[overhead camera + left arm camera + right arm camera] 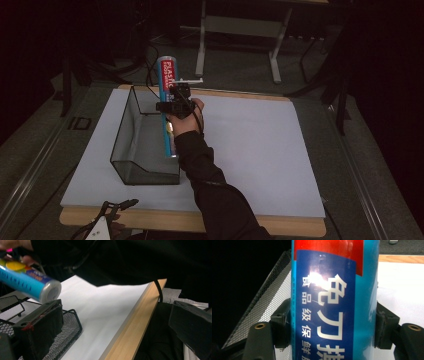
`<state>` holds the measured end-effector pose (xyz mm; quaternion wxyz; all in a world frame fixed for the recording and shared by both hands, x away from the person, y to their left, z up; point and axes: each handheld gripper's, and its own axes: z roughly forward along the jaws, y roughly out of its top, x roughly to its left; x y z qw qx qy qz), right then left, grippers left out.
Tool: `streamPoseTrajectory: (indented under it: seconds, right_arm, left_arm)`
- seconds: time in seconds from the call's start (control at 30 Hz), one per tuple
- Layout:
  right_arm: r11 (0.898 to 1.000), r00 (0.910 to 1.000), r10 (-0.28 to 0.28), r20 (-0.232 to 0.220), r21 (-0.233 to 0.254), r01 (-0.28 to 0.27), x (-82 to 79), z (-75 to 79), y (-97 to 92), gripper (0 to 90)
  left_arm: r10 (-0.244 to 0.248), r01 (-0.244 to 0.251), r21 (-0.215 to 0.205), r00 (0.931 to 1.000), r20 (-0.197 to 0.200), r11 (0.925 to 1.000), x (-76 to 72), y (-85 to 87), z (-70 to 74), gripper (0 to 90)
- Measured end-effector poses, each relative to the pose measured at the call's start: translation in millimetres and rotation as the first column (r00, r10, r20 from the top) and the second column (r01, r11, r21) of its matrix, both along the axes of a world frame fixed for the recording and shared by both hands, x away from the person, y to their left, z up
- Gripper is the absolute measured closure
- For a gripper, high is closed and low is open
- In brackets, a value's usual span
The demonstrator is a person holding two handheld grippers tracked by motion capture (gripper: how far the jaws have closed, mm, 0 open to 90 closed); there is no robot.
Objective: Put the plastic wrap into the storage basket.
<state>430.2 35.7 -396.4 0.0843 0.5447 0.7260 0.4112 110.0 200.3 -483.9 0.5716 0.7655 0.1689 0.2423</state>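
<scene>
Right claw (172, 98): clamped across tube (167, 107), carried above right rim of mesh basket (145, 172) on table (260, 145); left claw (117, 206): spread, idle at near edge. Handling: lower level along basket, clear rim, release only once resting inside.

- The tube (334, 302) is wrapped in a glossy, smooth printed film on which glare is seen; its end cap looks like dull metal.
- The basket (131, 145) is made of fine black wire mesh.
- The table (250, 145) is covered by a matt white sheet and edged in pale wood.
</scene>
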Motion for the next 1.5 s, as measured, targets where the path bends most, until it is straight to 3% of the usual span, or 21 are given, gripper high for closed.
streamPoseTrajectory:
  seconds: [0.37,0.6,0.77,1.07,1.33,1.5]
  right_arm:
    - [0.999,0.9969,-0.032,-0.071,0.038,0.035,1.5,-42.8,18.4,31.5]
    - [0.999,0.9912,-0.040,-0.126,0.013,0.042,-1.1,-66.2,24.5,31.5]
    - [0.999,0.9886,-0.053,-0.141,-0.013,0.051,-4.7,-78.8,23.8,31.5]
    - [0.996,0.9872,-0.068,-0.144,-0.061,0.060,-9.1,-90.3,21.0,31.0]
    - [0.996,0.9866,-0.074,-0.145,-0.061,0.066,-9.5,-90.7,17.6,30.3]
    - [0.993,0.9923,-0.054,-0.112,-0.108,0.042,-9.1,-89.5,19.5,28.7]
  left_arm:
    - [-0.002,0.002,0.000,1.0000,0.003,1.0000,-0.4,0.0,0.1,0.3]
    - [-0.003,0.003,0.002,1.0000,0.000,1.0000,0.2,-0.1,-0.2,0.3]
    - [-0.003,0.003,0.003,1.0000,-0.001,1.0000,0.5,-0.1,-0.3,0.3]
    - [-0.001,0.001,0.004,1.0000,0.001,1.0000,0.3,-0.5,-0.2,0.3]
    - [-0.005,0.005,0.010,1.0000,-0.003,0.9999,0.7,-1.3,-0.7,0.3]
    - [-0.006,0.006,0.010,1.0000,-0.004,0.9999,0.8,-1.4,-0.8,0.3]
